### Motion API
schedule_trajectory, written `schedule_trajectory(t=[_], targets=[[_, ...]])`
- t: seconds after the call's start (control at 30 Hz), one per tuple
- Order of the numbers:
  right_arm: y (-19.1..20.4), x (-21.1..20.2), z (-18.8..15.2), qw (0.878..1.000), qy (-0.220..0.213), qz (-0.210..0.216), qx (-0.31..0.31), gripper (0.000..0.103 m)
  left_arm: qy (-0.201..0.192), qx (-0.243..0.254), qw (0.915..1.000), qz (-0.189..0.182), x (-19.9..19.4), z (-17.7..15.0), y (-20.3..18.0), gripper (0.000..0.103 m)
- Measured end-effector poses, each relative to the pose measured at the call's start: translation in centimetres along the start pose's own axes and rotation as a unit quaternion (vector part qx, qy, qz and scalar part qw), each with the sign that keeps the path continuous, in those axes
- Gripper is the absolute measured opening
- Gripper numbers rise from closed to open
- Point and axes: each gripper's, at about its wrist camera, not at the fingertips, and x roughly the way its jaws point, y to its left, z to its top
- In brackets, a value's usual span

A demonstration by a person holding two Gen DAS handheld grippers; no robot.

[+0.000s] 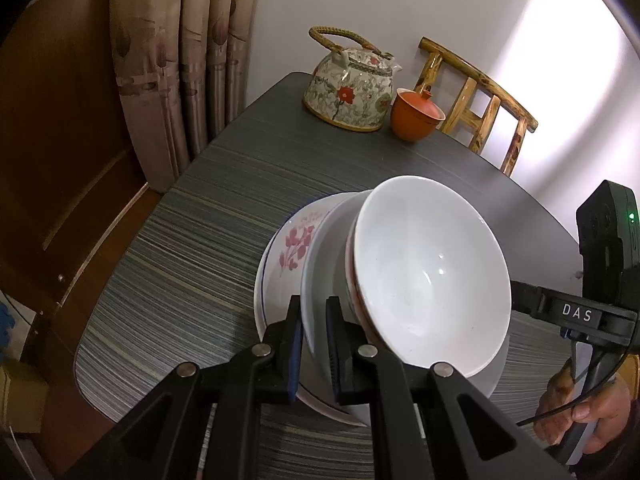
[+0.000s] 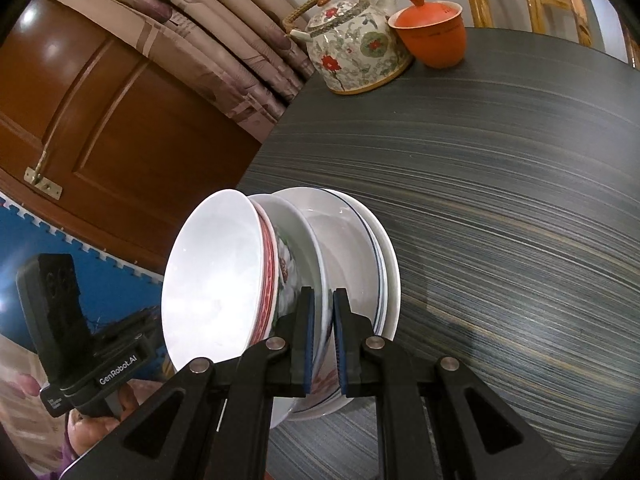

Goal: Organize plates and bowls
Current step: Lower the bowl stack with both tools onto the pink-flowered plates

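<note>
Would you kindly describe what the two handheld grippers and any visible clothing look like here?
Both the left gripper and right gripper are matte black linkages with silver pivot pins and blue ribbed pads. Seen from the left wrist, the right one bears a white "DAS" label, a green light and a thin black cable. Seen from the right wrist, the left one reads "GenRobot.AI". A purple sleeve shows below it.

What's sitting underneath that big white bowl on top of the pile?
Under the white bowl nests a red-rimmed bowl, then a plain bowl, then the flowered plate. Both claws clamp the plain bowl's rim. The bowls' bases and most of the plate are covered.
</note>
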Motion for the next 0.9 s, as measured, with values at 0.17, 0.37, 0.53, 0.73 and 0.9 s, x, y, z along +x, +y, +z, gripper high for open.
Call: schedule_trajectory(t=[0.17,0.37,0.53,0.73,0.9], targets=[[-0.07,0.00,0.02,1.000,0.000,0.001,0.002,0.012,-0.005,0.013,0.9998,0.011,0.00,-0.11,-0.46,0.009],[-0.12,-0.03,-0.05,1.000,-0.001,0.002,0.002,0.012,-0.007,0.018,0.9997,0.017,0.08,-0.18,-0.64,0.009],[-0.24,-0.08,-0.12,1.000,-0.002,0.005,0.003,0.012,-0.011,0.025,0.9994,0.023,0.06,-0.17,-0.82,0.009],[-0.19,-0.24,-0.27,1.000,-0.004,0.006,0.001,0.012,-0.015,0.028,0.9992,0.026,0.10,-0.18,-0.93,0.009],[-0.22,-0.25,-0.40,1.000,-0.009,0.008,0.003,0.012,-0.015,0.027,0.9990,0.031,0.02,-0.41,-0.91,0.012]])
